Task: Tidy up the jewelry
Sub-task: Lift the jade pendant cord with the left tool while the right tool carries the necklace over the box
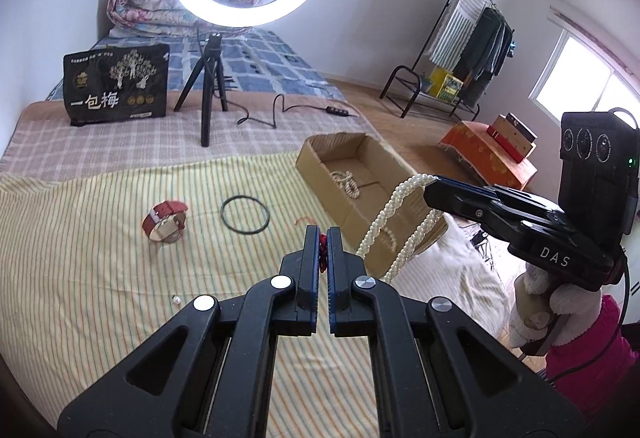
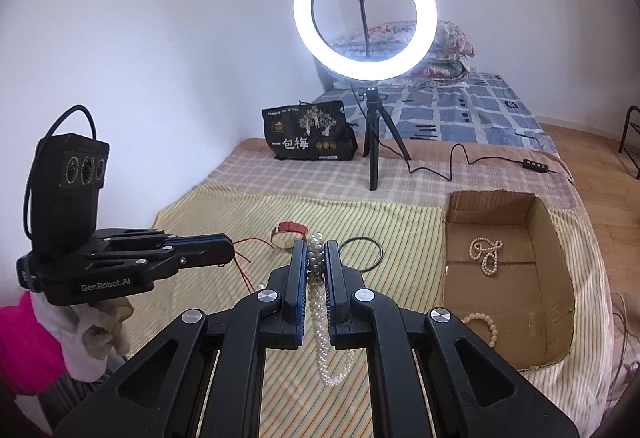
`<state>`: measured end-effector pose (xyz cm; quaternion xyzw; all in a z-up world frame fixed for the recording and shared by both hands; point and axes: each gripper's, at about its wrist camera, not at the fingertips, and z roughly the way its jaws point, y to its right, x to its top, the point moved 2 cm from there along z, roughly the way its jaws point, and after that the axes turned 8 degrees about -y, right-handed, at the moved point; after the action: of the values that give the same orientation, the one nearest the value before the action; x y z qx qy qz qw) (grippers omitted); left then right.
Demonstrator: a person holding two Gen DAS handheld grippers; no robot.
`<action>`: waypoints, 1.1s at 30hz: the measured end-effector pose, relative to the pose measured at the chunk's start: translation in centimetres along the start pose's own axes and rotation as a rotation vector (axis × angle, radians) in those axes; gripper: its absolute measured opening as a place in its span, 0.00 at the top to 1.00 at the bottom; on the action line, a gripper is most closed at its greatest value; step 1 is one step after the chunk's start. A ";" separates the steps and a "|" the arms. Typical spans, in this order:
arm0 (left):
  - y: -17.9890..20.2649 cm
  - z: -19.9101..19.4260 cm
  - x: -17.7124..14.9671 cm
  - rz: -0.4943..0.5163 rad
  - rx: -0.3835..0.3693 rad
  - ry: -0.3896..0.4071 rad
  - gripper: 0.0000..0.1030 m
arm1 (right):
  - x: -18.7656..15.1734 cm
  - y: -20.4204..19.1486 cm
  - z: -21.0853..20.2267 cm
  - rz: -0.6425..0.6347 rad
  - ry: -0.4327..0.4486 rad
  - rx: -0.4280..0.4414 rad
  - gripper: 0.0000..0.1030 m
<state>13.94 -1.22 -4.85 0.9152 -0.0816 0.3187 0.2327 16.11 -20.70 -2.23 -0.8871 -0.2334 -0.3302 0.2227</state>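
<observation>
My left gripper [image 1: 322, 238] is clamped tight on a thin red cord [image 1: 322, 246], its loose ends trailing above the striped cloth [image 1: 100, 278]. My right gripper [image 2: 316, 250] is pinched on a pearl necklace [image 2: 326, 338], whose strands hang below the fingers, just beside the cardboard box [image 2: 554, 258] holding another pearl piece [image 2: 486, 252].

Bed [image 1: 100, 298] spread with a yellow striped cloth [image 1: 80, 238], checked blanket [image 1: 120, 134] beyond. Ahead-left of the left claw [image 1: 323, 238]: red-strapped watch [image 1: 166, 224], black ring [image 1: 245, 215]. Lone pearl [image 1: 175, 301] close by its left side. Ahead-right: open cardboard box [image 2: 552, 278], pearl strand inside. Bead bracelet [image 2: 482, 326] just right of the right claw [image 2: 316, 258]. Farther ahead: ring-light tripod [image 2: 374, 146], black printed bag [image 1: 116, 84], cable with inline switch [image 2: 534, 164].
</observation>
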 end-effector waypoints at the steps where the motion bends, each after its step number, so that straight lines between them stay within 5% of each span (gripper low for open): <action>1: 0.3 0.0 0.3 0.003 -0.007 0.004 0.99 | 0.2 0.2 -0.5 0.005 0.011 -0.002 0.94; 16: 4.8 0.8 5.0 0.067 -0.060 0.054 0.99 | 2.0 6.2 -6.2 0.121 0.102 -0.117 0.93; 33: 9.1 7.6 11.4 0.139 -0.066 0.036 0.99 | 0.8 13.2 -7.2 0.202 0.019 -0.311 0.94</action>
<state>24.32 -12.91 0.38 0.8934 -0.1511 0.3474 0.2416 20.55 -34.88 0.11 -0.9266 -0.0872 -0.3466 0.1170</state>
